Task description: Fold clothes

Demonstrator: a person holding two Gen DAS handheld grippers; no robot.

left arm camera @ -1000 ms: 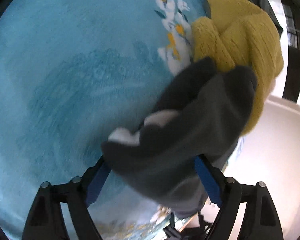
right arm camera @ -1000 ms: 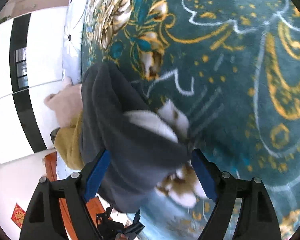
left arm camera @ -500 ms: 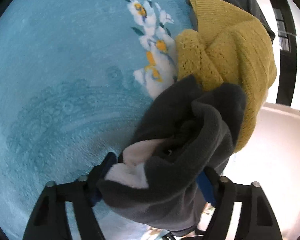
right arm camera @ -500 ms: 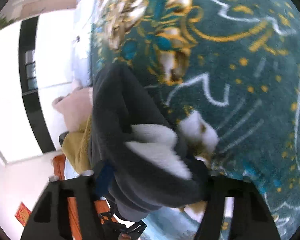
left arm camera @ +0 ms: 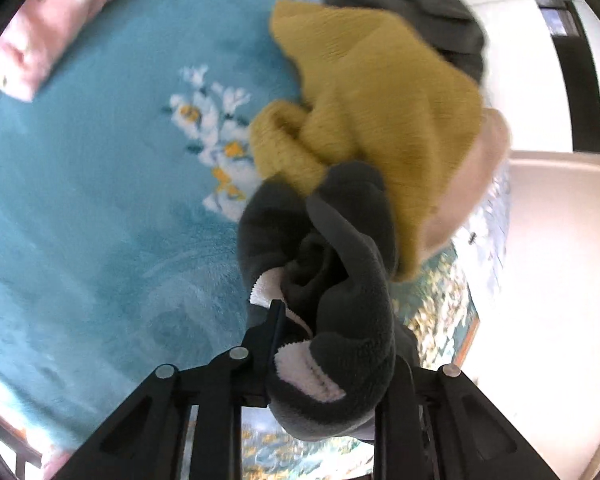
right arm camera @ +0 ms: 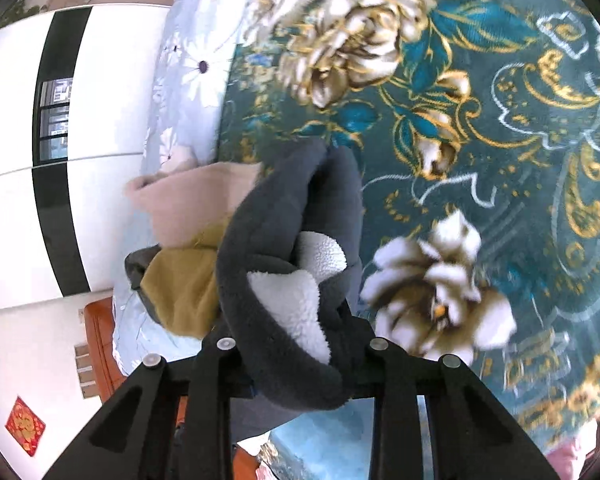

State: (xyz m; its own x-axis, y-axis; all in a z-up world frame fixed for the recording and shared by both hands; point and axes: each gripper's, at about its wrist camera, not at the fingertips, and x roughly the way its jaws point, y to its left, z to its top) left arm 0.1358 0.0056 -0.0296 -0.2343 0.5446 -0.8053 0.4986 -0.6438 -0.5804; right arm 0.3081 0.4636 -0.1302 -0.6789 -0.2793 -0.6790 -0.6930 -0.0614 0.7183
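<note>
A dark grey fleece garment [left arm camera: 340,280] with a white fleecy lining [left arm camera: 300,368] is bunched between the jaws of my left gripper [left arm camera: 332,336], which is shut on it. In the right wrist view the same grey fleece garment [right arm camera: 276,240] is clamped in my right gripper [right arm camera: 300,344], its white lining [right arm camera: 292,300] showing. The cloth hangs between both grippers above the bed. Behind it lies a mustard knitted sweater [left arm camera: 380,100], also visible as the mustard sweater [right arm camera: 180,284], with a beige garment [right arm camera: 196,200] beside it.
A light blue blanket [left arm camera: 100,200] with white flowers covers the bed on one side, a dark teal floral blanket [right arm camera: 480,120] on the other. A pink folded item [left arm camera: 40,32] lies far left. Another dark grey garment [left arm camera: 412,4] sits behind the sweater. White walls and a window lie beyond.
Both grippers have closed tight on the grey fleece and lifted it, pulling back from the bed. More of the bed, the sweater and the pink item has come into view.
</note>
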